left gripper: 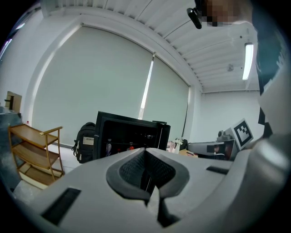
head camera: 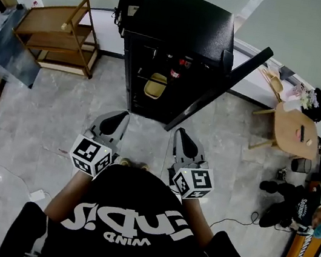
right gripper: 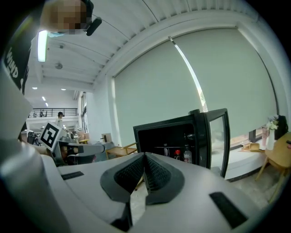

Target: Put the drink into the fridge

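While ribbed fingers [right gripper: 154, 173] meet, the boxy black fridge [head camera: 179, 20] gapes.

**Speaker 1:** What colours are in front of you?

**Speaker 2:** I see a black fridge [head camera: 179, 23] on a floor [head camera: 39, 116] of mottled grey stone. Inside it, a bottle [head camera: 175, 72] has a red cap, and there's a pale yellow object [head camera: 155, 86].

**Speaker 1:** And your tools?

**Speaker 2:** My left hand-held gripper [head camera: 114, 124] and right hand-held gripper [head camera: 184, 140] are light grey with black ribbed pads. Each bears a cube [head camera: 90, 155] patterned in black-and-white squares. The rack [head camera: 61, 30] is tan wood. The shirt [head camera: 131, 224] is black with white lettering.
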Available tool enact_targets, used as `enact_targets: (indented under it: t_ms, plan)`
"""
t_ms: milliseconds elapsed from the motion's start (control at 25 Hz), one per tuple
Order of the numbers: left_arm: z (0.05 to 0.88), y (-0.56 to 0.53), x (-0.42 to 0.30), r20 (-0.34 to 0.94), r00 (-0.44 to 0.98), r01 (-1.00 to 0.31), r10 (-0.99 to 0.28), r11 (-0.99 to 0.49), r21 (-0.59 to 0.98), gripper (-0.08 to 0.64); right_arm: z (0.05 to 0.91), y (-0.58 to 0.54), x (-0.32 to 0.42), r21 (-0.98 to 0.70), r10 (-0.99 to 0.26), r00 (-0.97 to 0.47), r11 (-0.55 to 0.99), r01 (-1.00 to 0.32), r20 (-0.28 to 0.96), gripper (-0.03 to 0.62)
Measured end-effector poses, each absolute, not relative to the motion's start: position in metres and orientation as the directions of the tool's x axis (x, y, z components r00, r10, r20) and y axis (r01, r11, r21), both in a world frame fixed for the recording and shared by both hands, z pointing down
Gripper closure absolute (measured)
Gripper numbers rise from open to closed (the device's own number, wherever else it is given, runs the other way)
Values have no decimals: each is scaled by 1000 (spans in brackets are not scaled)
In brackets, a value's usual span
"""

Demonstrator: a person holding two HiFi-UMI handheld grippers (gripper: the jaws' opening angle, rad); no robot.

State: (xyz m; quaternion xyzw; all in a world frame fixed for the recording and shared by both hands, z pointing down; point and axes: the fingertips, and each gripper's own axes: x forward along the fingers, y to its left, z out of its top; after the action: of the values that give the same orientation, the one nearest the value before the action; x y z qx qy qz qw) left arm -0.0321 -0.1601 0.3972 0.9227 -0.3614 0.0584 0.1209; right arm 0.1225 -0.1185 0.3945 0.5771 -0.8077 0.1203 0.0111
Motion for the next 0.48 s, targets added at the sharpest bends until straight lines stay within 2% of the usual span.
enact_targets:
  t_ms: [480]
  plan:
    - [406,-164,-32,201,723,-689,-661,-712,138,552,405,-114,139,-128,-942,-301,283,-951,148,566]
